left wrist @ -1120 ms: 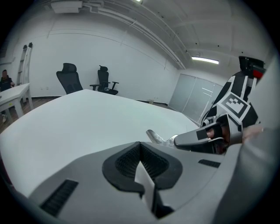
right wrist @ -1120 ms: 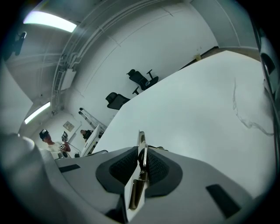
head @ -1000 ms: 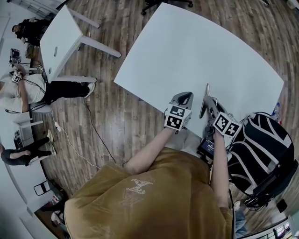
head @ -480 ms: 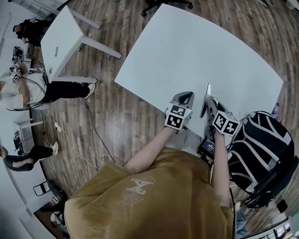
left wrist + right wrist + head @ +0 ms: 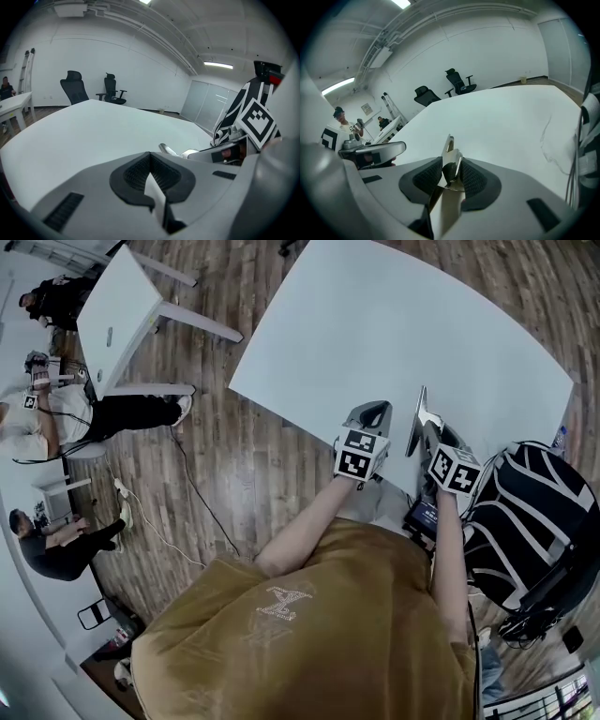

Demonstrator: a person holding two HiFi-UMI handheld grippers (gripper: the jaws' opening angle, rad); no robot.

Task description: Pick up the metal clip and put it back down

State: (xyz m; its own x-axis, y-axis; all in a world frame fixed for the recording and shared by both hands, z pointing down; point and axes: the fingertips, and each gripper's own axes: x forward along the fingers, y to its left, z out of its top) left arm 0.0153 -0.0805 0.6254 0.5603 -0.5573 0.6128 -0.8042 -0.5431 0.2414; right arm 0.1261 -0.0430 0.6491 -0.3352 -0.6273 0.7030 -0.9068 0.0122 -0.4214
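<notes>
The right gripper (image 5: 451, 169) pinches the clip (image 5: 449, 148) upright at the near edge of the table (image 5: 394, 324). Its jaws have just been opening, but the pads are on the metal. The left gripper (image 5: 150, 164) sits beside it, jaws pressed together on nothing. To my eye, the clip should be on the table before the jaws spread fully.
</notes>
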